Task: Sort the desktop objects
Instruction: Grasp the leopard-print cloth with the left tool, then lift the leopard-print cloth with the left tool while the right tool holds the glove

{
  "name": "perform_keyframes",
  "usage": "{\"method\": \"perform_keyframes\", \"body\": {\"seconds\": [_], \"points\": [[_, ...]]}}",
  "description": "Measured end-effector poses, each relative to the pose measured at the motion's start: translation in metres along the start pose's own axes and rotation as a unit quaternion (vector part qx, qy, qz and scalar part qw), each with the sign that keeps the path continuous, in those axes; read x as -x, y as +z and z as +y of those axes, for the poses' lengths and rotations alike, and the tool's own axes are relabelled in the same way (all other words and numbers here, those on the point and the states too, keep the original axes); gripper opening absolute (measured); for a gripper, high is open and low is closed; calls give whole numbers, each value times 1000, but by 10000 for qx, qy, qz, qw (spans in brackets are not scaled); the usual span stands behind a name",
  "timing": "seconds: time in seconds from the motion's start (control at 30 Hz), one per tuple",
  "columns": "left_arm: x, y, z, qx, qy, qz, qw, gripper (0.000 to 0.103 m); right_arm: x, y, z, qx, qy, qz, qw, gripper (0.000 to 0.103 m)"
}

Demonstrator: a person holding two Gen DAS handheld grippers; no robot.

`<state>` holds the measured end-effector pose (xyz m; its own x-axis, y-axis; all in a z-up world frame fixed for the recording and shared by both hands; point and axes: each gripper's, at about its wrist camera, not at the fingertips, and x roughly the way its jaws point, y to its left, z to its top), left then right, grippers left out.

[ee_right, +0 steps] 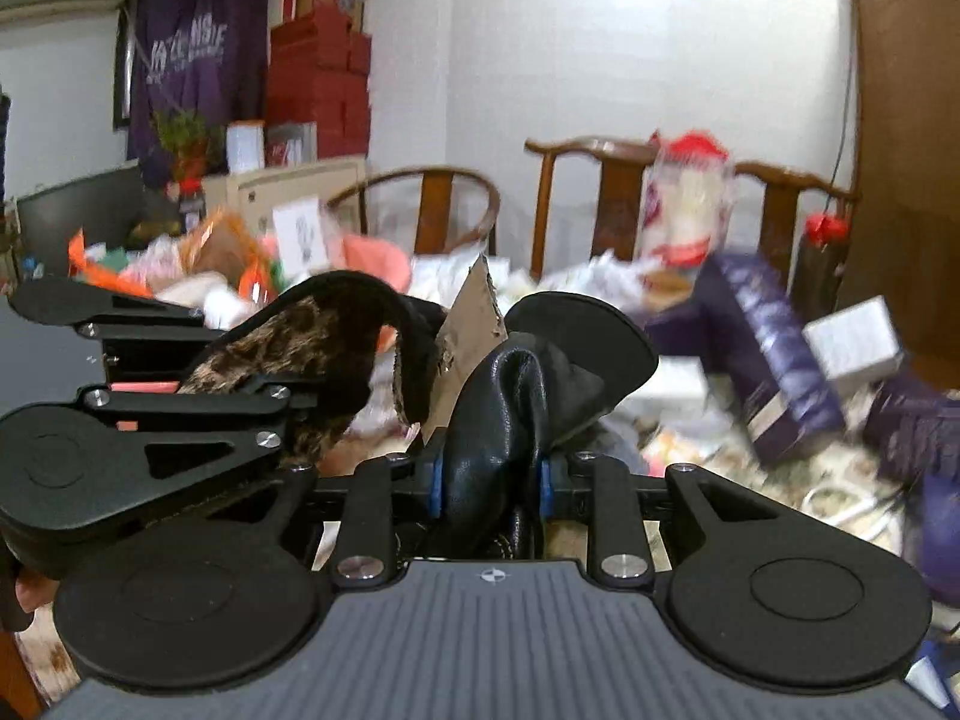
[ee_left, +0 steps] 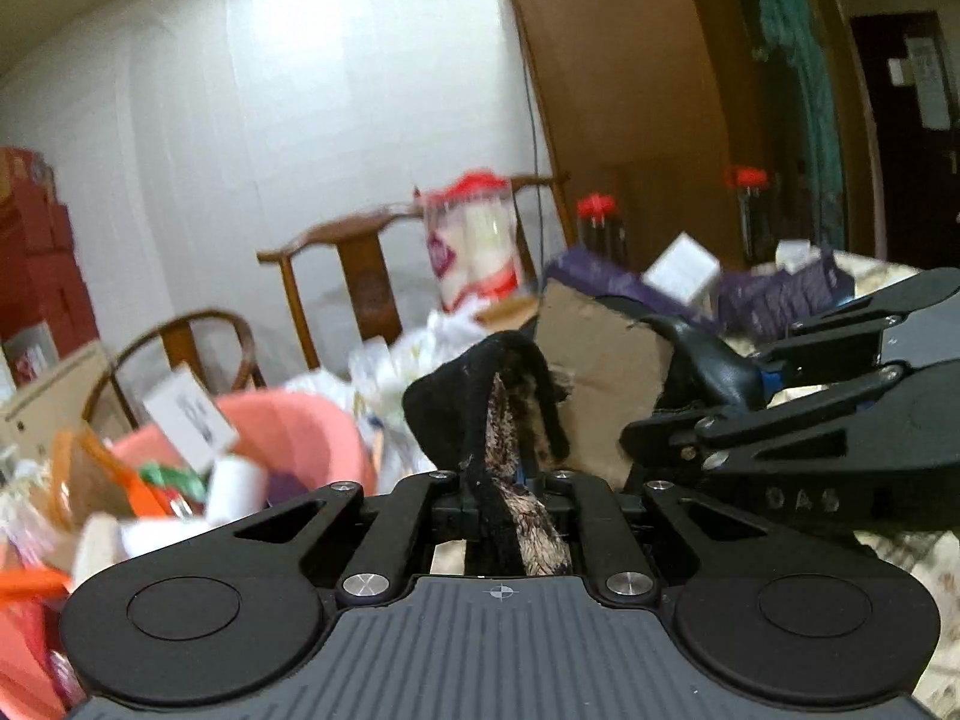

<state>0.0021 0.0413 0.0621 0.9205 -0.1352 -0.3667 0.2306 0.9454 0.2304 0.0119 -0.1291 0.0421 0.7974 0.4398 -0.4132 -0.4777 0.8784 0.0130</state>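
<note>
- Cluttered table (ee_right: 840,468): blurred in both views; most of the items on it are hard to make out, and the surface is largely hidden by the gripper bodies.
- Pink basket (ee_left: 312,432): at about 9 o'clock in the left wrist view, partly hidden by the papers and packets in it.
- Purple box (ee_right: 774,360): at 3 o'clock in the right wrist view, tilted, its print unreadable.
- Left gripper (ee_left: 501,483): pointing slightly downward, jaws pressed together on the black glove with leopard-print lining (ee_left: 480,396); the cuff stands up just beyond the fingertips at 12 o'clock, the rest hidden under the body.
- Right gripper (ee_right: 492,480): pointing slightly downward, jaws clamped on the black leather glove (ee_right: 498,420), which bulges up between the blue pads (ee_right: 435,483); its lower part is hidden.
- Cardboard scrap (ee_right: 474,324): torn, between the two gloves; what supports it cannot be told.
</note>
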Motion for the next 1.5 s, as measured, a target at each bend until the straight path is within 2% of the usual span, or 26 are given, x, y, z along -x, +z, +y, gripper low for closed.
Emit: {"method": "perform_keyframes", "body": {"seconds": [0.37, 0.67, 1.07, 1.33, 1.5], "points": [[35, 65, 2, -162, 362, -800, 9960, 4, 39, 77, -14, -190, -115, -914, 9956, 30], [46, 95, 13, -188, 667, -1037, 9922, 5, 42, 124, 9, 66, 121, -1348, 9908, 30], [75, 128, 60, -132, 1359, -1340, 9815, 6, 45, 184, 60, 394, 678, -1896, 9787, 30], [95, 130, 89, -182, 1896, -1288, 9732, 8, 39, 212, 97, 411, 1223, -2044, 9704, 31], [96, 98, 111, -33, 2082, -974, 9732, 13, 17, 208, 120, 351, 1604, -1841, 9691, 31]]}}
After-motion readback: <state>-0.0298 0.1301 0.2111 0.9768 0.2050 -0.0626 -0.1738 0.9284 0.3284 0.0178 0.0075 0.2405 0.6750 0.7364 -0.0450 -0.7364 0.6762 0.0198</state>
